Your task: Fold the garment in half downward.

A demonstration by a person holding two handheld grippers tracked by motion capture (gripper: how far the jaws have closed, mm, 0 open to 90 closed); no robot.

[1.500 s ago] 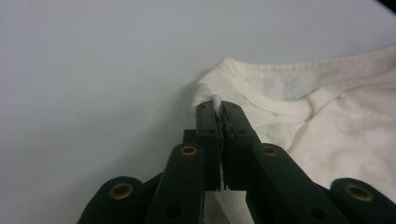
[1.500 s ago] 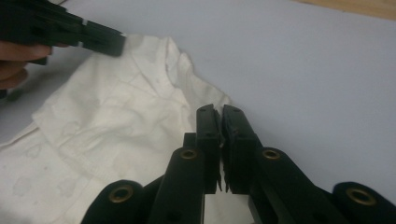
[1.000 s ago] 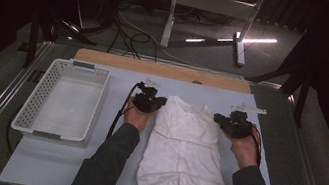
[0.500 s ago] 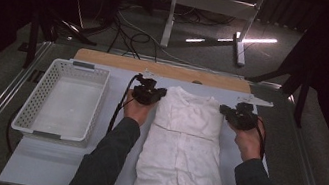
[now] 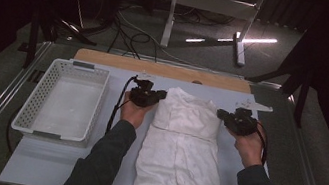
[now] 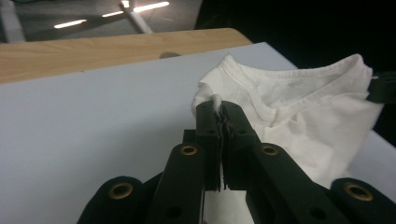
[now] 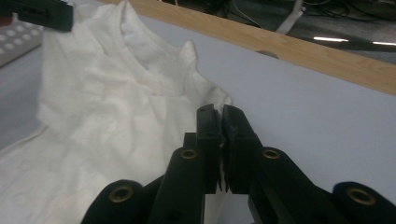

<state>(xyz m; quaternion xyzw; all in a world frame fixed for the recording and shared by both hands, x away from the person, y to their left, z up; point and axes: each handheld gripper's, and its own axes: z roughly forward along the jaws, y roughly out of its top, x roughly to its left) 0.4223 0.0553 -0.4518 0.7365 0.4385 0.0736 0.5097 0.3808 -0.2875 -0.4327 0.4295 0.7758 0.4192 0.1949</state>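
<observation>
Pinching each shoulder of the white T-shirt (image 5: pixel 183 146) lying on the pale surface (image 5: pixel 64 162), left gripper (image 6: pixel 219 106) and right gripper (image 7: pixel 219 112) risk losing thin fabric if pulled unevenly.

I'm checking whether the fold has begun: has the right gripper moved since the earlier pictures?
Yes. The right gripper, shut on the white shirt, has shifted toward the wooden strip at the table's far edge.

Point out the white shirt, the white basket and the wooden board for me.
white shirt (image 5: pixel 178 150), high view, middle of the folded body.
white basket (image 5: pixel 95 106), high view, its right wall.
wooden board (image 5: pixel 107 59), high view, bare left part.
</observation>
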